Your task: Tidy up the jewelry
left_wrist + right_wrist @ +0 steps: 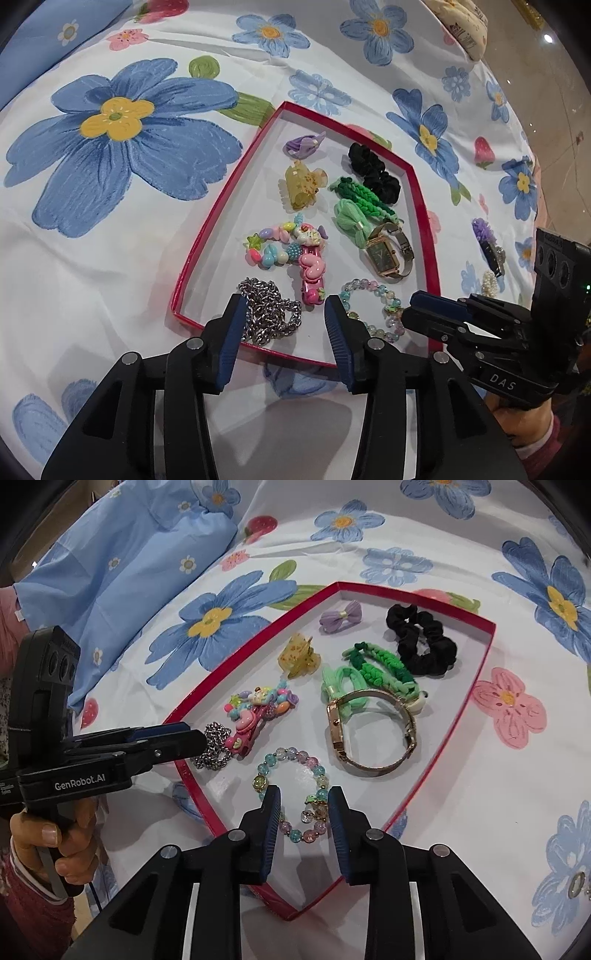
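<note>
Two tools hang over the near edge of a red tray on a flowered bedsheet. The left tool has its jaws apart with nothing between the pads; the silver chain lies in the tray just beside its left finger. The right tool is also apart, and the bead bracelet lies flat in the tray between its fingers, not pressed by them.

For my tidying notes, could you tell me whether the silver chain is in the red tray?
In: the silver chain lies piled inside the red tray's near corner.
</note>
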The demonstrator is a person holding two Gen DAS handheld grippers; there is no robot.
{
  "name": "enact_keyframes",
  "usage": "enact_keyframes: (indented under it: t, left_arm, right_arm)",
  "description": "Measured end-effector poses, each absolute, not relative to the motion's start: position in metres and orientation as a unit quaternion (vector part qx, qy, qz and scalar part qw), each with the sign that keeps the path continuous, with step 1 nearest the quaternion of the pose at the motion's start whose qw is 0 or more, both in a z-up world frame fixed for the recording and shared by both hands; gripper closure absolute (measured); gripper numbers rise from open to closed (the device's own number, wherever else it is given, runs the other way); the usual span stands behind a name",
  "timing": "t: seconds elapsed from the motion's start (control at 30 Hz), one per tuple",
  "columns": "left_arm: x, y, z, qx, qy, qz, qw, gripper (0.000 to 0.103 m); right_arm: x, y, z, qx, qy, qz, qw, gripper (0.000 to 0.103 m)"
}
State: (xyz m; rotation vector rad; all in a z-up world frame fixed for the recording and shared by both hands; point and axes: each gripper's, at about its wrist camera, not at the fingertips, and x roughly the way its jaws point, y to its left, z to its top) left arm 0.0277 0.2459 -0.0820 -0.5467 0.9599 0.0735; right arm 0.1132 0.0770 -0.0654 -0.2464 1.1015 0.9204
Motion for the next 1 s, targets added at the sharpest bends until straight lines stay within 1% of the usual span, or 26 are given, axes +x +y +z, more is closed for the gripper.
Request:
enact_keyframes:
  t: [0.13,0.2,0.23,0.27,0.3,0.33,0.37,0.47,0.6,0.73,0.77,1.0]
  left_arm:
    - [0.019,0.247,-0.069,-0.27,0.434,0.041,0.859,0.046]
    - [0.011,0.248,-0.062,-0.279,0.42,0.044,0.863,0.037]
    - [0.008,0.249,-0.06,-0.284,0.414,0.047,0.863,0.028]
    - [0.003,0.249,-0.059,-0.291,0.407,0.049,0.864,0.024]
    - [-0.002,0.25,-0.057,-0.299,0.401,0.049,0.865,0.022]
    - [-0.006,0.25,-0.057,-0.306,0.398,0.051,0.863,0.019]
    - [-0.009,0.249,-0.058,-0.312,0.396,0.054,0.862,0.017]
    - [-0.02,0.246,-0.059,-0.322,0.389,0.055,0.862,0.017]
    - [-0.035,0.237,-0.063,-0.328,0.387,0.063,0.859,0.017]
    - [-0.05,0.229,-0.063,-0.327,0.387,0.067,0.86,0.017]
    - [-0.054,0.226,-0.062,-0.324,0.385,0.07,0.861,0.017]
    - [-0.072,0.205,-0.042,-0.266,0.381,0.102,0.879,0.016]
  right_arm:
    - [0.109,0.067,-0.056,-0.096,0.49,0.424,0.756,0.073]
    - [0.108,0.059,-0.051,-0.081,0.479,0.425,0.764,0.073]
    - [0.107,0.053,-0.047,-0.066,0.471,0.425,0.77,0.07]
    - [0.106,0.047,-0.045,-0.053,0.465,0.426,0.775,0.064]
    - [0.105,0.038,-0.042,-0.032,0.455,0.425,0.782,0.059]
    - [0.104,0.03,-0.041,-0.013,0.447,0.423,0.788,0.057]
    - [0.103,0.026,-0.04,0.0,0.442,0.422,0.791,0.054]
    - [0.1,0.004,-0.041,0.064,0.423,0.42,0.8,0.05]
    - [0.087,-0.015,-0.041,0.11,0.392,0.422,0.81,0.043]
    - [0.071,-0.029,-0.032,0.123,0.36,0.423,0.822,0.035]
    - [0.07,-0.031,-0.031,0.125,0.356,0.422,0.824,0.032]
    - [0.051,-0.044,-0.022,0.117,0.347,0.407,0.837,0.028]
